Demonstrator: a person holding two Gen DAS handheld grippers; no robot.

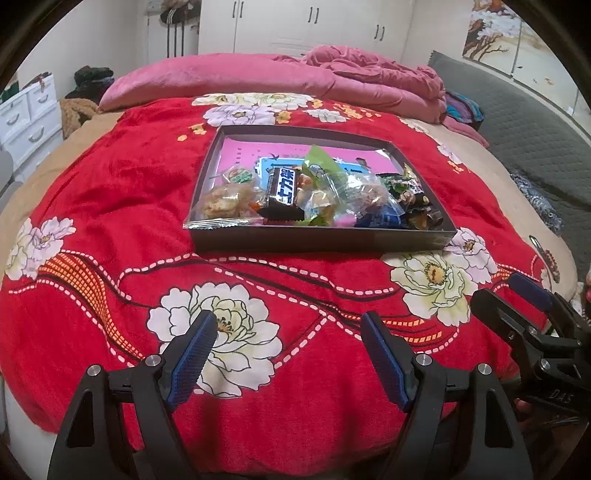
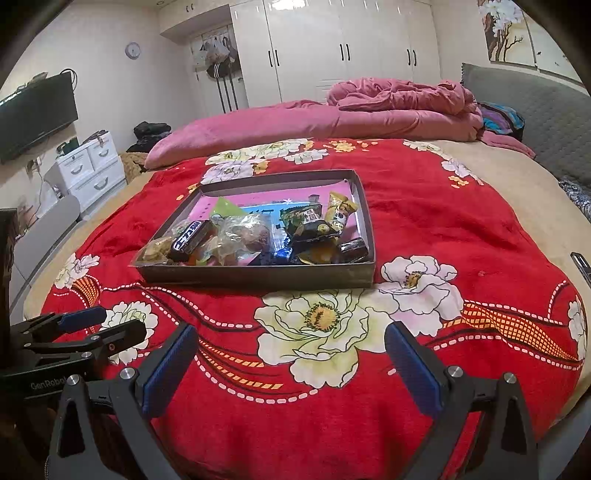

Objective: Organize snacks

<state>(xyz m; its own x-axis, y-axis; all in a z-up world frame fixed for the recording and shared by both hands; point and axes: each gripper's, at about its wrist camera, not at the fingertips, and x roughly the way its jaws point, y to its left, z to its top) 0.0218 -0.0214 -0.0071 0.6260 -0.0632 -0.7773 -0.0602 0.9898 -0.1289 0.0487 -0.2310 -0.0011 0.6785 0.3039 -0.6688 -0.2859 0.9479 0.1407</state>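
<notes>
In the left wrist view, a red floral blanket [image 1: 122,206] covers the bed, with a pink duvet [image 1: 258,79] bunched along the top of the frame, white wardrobes [image 1: 306,26] behind it and a white drawer unit [image 1: 29,118] at the left edge. The dark shallow tray [image 1: 325,240] sits at centre, its snacks [image 1: 314,199] heaped along its near side: a black chocolate bar [image 1: 282,194], clear bags, a green packet. The left gripper [image 1: 288,354] is spread wide and empty at the bottom. In the right wrist view, a television [image 2: 37,114] and a wall clock [image 2: 132,50] appear at upper left; the tray [image 2: 258,275] lies centre-left. The right gripper [image 2: 291,365] is likewise released, holding nothing.
</notes>
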